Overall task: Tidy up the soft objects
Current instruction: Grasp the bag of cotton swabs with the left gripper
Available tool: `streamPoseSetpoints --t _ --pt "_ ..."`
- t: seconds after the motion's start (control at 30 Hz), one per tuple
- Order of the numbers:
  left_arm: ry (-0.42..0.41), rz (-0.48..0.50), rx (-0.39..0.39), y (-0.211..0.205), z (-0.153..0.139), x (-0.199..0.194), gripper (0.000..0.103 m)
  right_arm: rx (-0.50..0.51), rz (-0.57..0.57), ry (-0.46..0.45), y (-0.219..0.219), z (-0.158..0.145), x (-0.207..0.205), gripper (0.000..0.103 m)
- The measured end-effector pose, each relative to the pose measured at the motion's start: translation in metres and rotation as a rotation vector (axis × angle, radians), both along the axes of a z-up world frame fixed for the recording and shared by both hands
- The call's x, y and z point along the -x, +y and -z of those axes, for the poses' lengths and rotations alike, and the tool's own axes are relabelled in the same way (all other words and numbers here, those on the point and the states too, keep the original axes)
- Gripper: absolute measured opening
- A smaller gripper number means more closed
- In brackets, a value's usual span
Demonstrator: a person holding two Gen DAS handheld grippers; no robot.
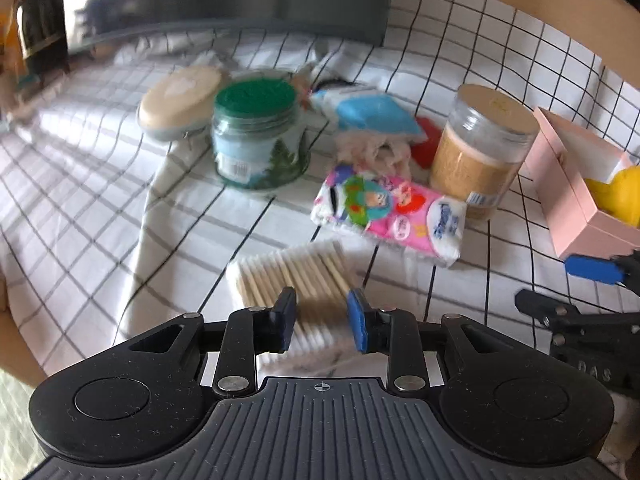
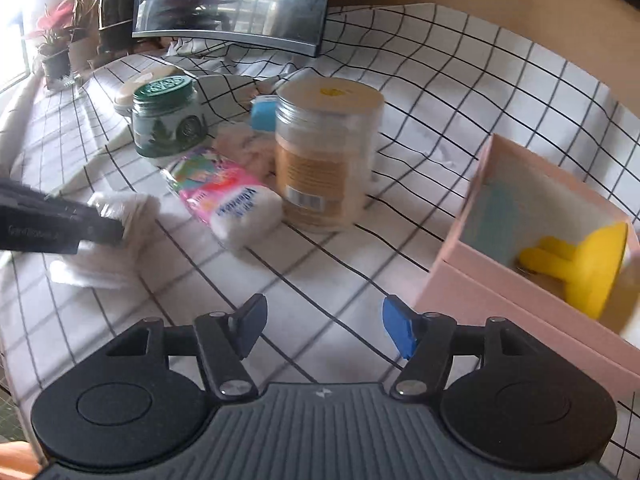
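Observation:
A bag of cotton swabs (image 1: 292, 276) lies on the checked cloth. My left gripper (image 1: 322, 320) sits over its near end with a finger on each side; I cannot tell whether the pads press it. In the right wrist view the left gripper (image 2: 60, 224) covers part of the swab bag (image 2: 116, 216). A pink tissue pack (image 1: 390, 212) (image 2: 228, 196) lies beyond. A blue-white soft pack (image 1: 370, 110) and a pale fluffy item (image 1: 376, 150) lie behind it. My right gripper (image 2: 322, 330) is open and empty above the cloth, left of the pink box (image 2: 532, 276).
A green-lidded jar (image 1: 260, 136) (image 2: 168, 116), a beige-lidded clear jar (image 1: 482, 148) (image 2: 324, 152) and an oval soap case (image 1: 182, 98) stand on the cloth. The pink box (image 1: 572, 196) holds a yellow toy (image 2: 580, 264). A monitor (image 2: 236, 0) stands behind.

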State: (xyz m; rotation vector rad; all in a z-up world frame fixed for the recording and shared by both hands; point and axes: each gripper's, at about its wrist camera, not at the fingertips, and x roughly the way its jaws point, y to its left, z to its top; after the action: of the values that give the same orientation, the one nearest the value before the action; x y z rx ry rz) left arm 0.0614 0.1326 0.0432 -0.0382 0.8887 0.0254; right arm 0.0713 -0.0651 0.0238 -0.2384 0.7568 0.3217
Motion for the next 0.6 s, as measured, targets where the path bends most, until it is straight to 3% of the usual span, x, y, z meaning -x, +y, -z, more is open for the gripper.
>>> streamPoseSetpoints --t 0.07,0.13,0.27,0.4,0.5,0.57,0.6 --pt "0.000 0.031 -0.009 -0.010 0.001 -0.002 0.039 -0.008 -0.012 0.005 -0.006 0.006 0.001 0.070" --pt "-0.004 0.071 -0.035 -0.021 0.003 -0.003 0.052 -0.014 -0.019 0.019 -0.009 0.012 0.003 0.070" --pt "0.000 0.123 -0.088 -0.038 0.009 -0.005 0.071 -0.052 -0.005 0.012 -0.016 0.017 0.006 0.083" --pt "-0.010 0.116 -0.165 -0.045 0.011 -0.003 0.069 -0.086 0.023 -0.013 -0.023 0.025 0.007 0.094" --pt "-0.013 0.083 -0.352 -0.045 0.018 0.001 0.070 -0.095 0.028 -0.010 -0.026 0.026 0.008 0.097" --pt "0.004 0.054 -0.381 -0.037 0.022 0.002 0.069 -0.092 0.029 -0.008 -0.024 0.026 0.006 0.099" --pt "0.006 0.033 -0.357 -0.031 0.023 0.003 0.069 -0.093 0.026 -0.007 -0.023 0.026 0.006 0.100"
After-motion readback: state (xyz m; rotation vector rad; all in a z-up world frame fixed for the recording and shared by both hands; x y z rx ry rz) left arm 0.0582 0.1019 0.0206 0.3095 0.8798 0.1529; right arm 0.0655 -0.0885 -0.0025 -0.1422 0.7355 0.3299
